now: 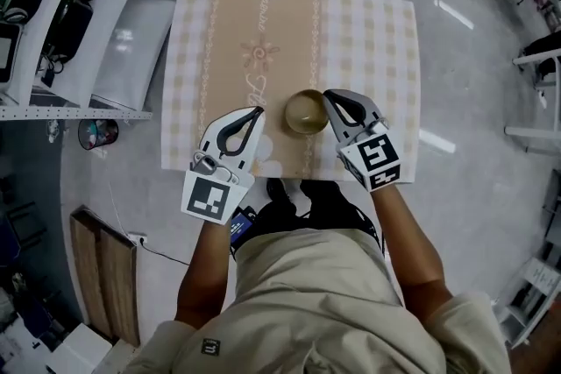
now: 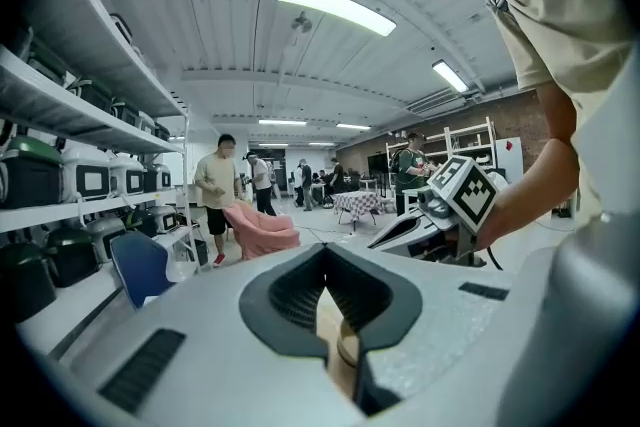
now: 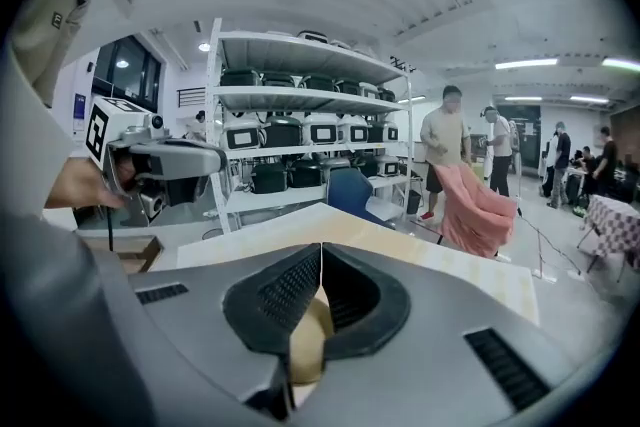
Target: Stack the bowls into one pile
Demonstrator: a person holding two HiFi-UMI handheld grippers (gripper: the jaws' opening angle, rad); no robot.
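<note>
Fingers on the left gripper [image 1: 259, 110] are drawn together, tips meeting, with nothing between them. In the head view it lies at the lower left of the table [image 1: 377, 31], which is covered by a beige checked cloth. The right gripper [image 1: 327, 95] is just right of centre, its fingers also closed tip to tip. A round tan bowl [image 1: 306, 112] stands between the two grippers, near the table's lower edge. The right gripper's tip is just beside the bowl's right rim, and I cannot tell whether it touches. The left gripper's tip is near the bowl's left side but apart from it. Whether more than one bowl is nested there cannot be told.

In the left gripper view the dark ribbed fingers [image 2: 288, 293] touch at their tips at frame centre and bow apart below. Through that lower gap a sliver of the bowl [image 2: 347, 352] and the cloth show. The right gripper [image 2: 440, 210] sits at centre right, and a blue chair [image 2: 138, 265] at lower left.

In the right gripper view the fingers [image 3: 278, 298] are likewise closed at the tips. The bowl [image 3: 312, 333] shows pale yellow through the opening beneath them. The left gripper [image 3: 165, 165] is at the left edge, with storage shelves [image 3: 300, 100] behind.
</note>
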